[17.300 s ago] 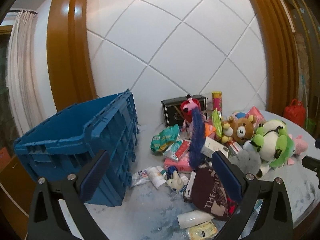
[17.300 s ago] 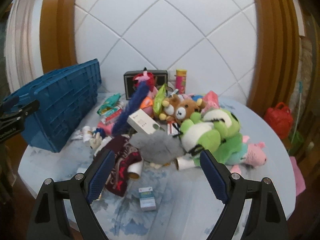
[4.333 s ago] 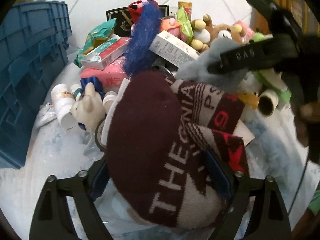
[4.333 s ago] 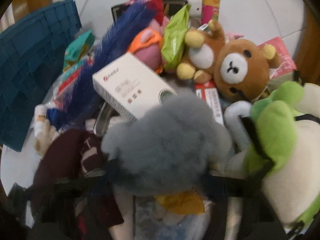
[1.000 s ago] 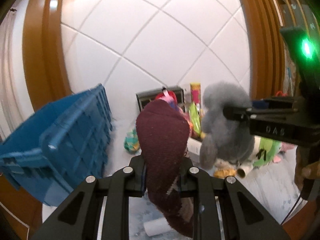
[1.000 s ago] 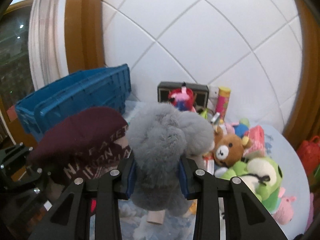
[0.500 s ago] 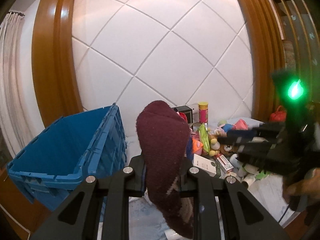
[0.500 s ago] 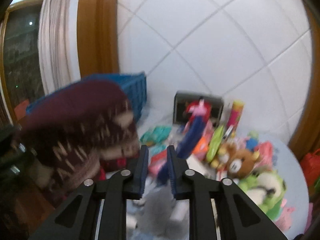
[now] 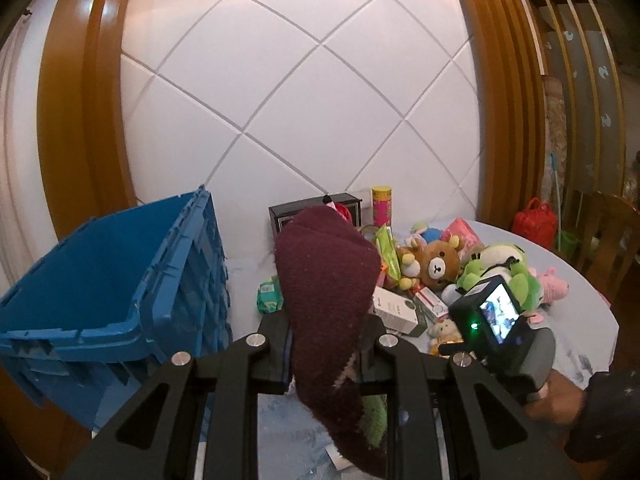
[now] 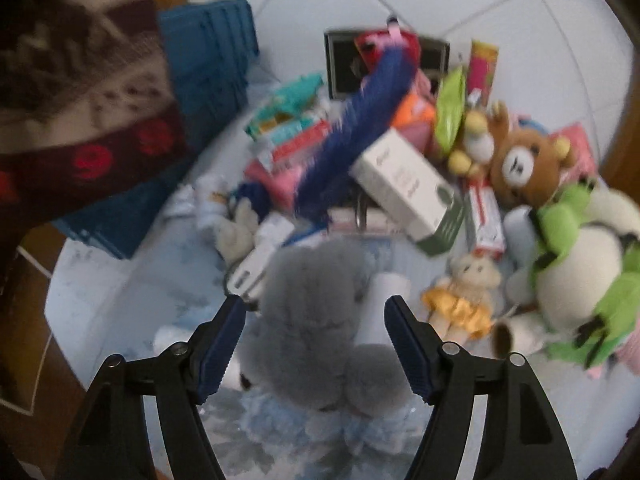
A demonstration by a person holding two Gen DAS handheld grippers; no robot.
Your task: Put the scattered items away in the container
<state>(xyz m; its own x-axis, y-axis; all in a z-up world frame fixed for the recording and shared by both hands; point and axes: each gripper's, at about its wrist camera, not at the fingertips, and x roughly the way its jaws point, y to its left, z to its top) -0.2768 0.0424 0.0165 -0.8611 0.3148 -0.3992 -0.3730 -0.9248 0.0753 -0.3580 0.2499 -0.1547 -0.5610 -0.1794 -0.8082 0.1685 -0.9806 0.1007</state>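
Note:
My left gripper [image 9: 326, 344] is shut on a maroon knit hat [image 9: 328, 292] and holds it up in the air, to the right of the open blue crate [image 9: 100, 288]. The hat also shows blurred at the upper left of the right wrist view [image 10: 80, 92]. My right gripper [image 10: 314, 320] is open above the table. A grey fluffy plush [image 10: 320, 328] lies on the table between its fingers, not gripped. The right gripper's body with a lit screen shows in the left wrist view [image 9: 496, 316].
A pile lies on the round table [image 10: 120, 288]: a brown bear [image 10: 524, 168], a green and white frog plush [image 10: 584, 248], a white box [image 10: 404, 188], a blue feather toy [image 10: 360, 120], a small doll in yellow [image 10: 464, 292], a black box [image 9: 312, 212], a pink can [image 9: 382, 210]. A red bag [image 9: 534, 224] sits behind.
My right gripper has opened and the grey plush has dropped from it onto the table. My left gripper keeps the maroon hat raised next to the crate.

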